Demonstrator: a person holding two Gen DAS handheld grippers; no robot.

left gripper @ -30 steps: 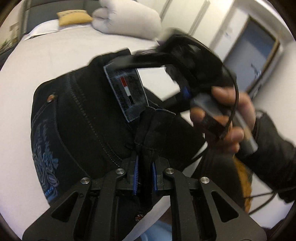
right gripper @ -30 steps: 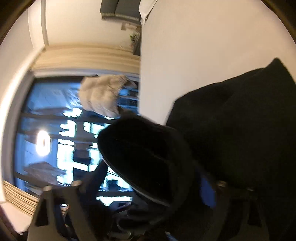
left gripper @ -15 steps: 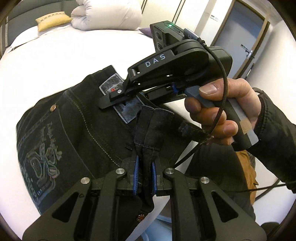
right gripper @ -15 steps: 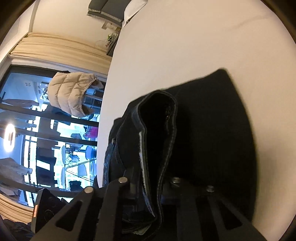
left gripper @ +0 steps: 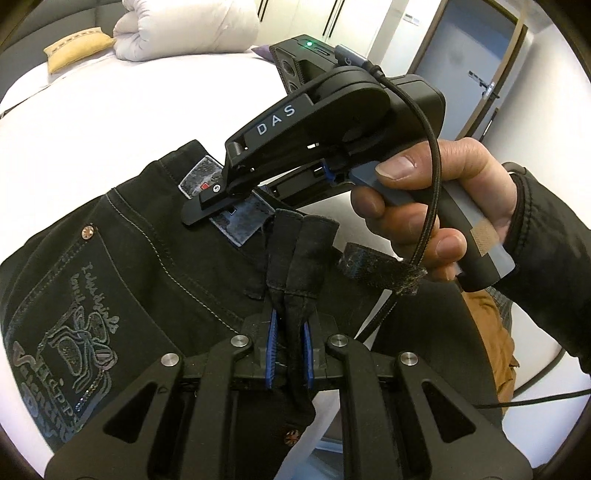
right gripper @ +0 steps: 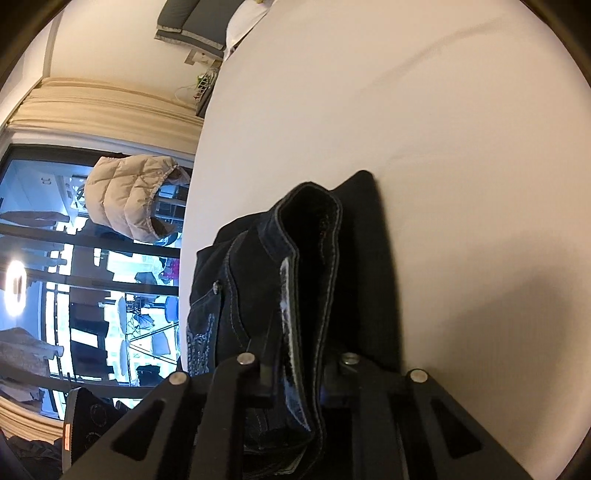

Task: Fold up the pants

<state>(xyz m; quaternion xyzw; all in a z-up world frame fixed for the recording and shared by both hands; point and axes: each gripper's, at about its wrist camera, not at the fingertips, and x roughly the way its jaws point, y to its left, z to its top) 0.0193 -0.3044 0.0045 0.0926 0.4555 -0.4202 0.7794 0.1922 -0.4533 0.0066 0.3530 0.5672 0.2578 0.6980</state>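
Black denim pants lie on a white bed, back pocket with embroidery facing up. My left gripper is shut on a bunched fold of the waistband. My right gripper, held in a hand, reaches in from the right over the waistband patch. In the right wrist view my right gripper is shut on a thick doubled edge of the pants, which stands up between the fingers.
A rolled white duvet and a yellow pillow lie at the far end of the bed. A door is at the right. A window and a beige jacket lie past the bed edge.
The right gripper swung over the waistband and closed on its doubled edge. The left gripper kept its hold on the fold, and the view shifted slightly toward the pants.
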